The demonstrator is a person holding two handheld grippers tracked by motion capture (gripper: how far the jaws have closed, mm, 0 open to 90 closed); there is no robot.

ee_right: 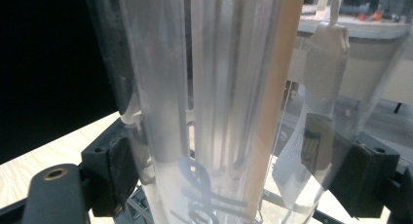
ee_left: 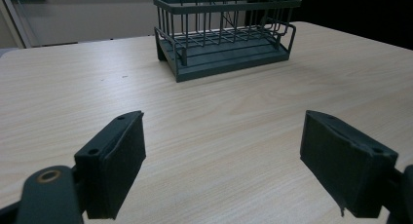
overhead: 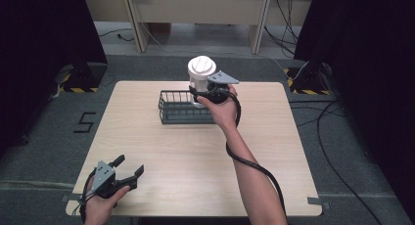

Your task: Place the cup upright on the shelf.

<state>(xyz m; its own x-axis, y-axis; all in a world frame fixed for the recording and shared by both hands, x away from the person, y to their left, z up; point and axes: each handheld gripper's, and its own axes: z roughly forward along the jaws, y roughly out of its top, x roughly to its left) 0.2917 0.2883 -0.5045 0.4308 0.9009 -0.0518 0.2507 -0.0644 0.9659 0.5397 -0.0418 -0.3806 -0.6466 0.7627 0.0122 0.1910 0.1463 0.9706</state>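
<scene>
- Right gripper held over the right end of the dark wire basket, far side of the wooden table. Its jaws are clamped on a clear plastic container with a white lid, gripped low on the body, lid up.
- Right gripper view: the clear container sits between the two black pads, pressed on both sides. Cutlery-like handles seem to stand inside it; exact contents too blurred to name.
- From the high view the container stands upright, its base at or just above the basket's rim. Cannot tell whether it is already touching the basket floor.
- Left gripper rests near the near-left table corner, jaws spread wide apart, holding nothing. In the left gripper view the wire basket stands well ahead of it and looks empty on the side seen.
- Step judged: lowering the container into the basket.
- Risks, as judgement:
  - Smooth, rounded plastic wall; a low grip on a tall body could let it tip or slide in the pads if the hand tilts.
  - The base may catch on the wire rim on descent, which would tilt the container or drag the light basket.
  - Nothing steadies the basket; the left gripper is well apart from it.
  - Letting go before the base is seated could drop the container and topple it.
</scene>
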